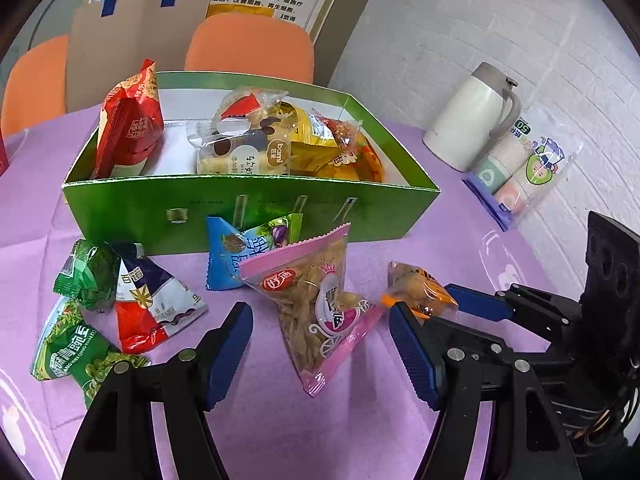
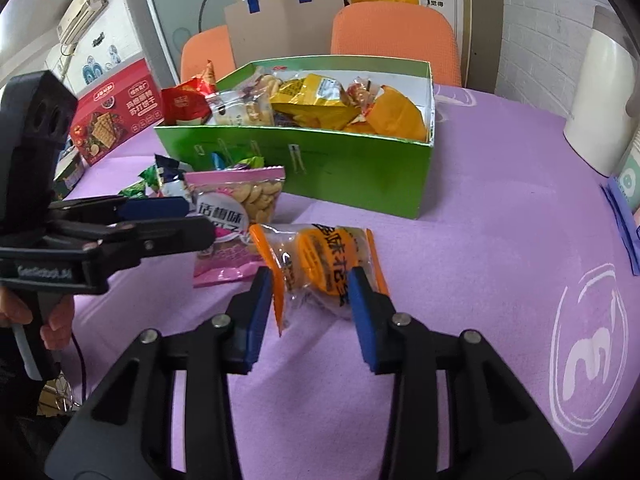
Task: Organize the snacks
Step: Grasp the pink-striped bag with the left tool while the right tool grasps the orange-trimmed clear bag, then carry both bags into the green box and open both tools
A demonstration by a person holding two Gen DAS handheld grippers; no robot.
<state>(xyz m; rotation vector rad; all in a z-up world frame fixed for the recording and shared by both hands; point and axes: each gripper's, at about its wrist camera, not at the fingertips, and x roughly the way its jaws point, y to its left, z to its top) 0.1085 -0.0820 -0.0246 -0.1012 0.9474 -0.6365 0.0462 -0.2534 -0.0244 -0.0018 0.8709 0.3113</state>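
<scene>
Squeezing the orange snack packet (image 2: 320, 268) with the right gripper (image 2: 310, 316), half shut on its sides. Lying at six o'clock from the green box (image 2: 360, 168). Light, crinkly, slippery; best held mid-body. Left gripper (image 1: 320, 344) wide around the pink bag (image 1: 316, 308), not touching.

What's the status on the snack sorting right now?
Left gripper open around the pink packet, not gripping. Right gripper closing on the orange packet, grip not confirmed. Green box part full. More packets loose on the table.

"barni" on cake pack (image 1: 244, 152); "50" on cup sleeve (image 1: 524, 160).
</scene>
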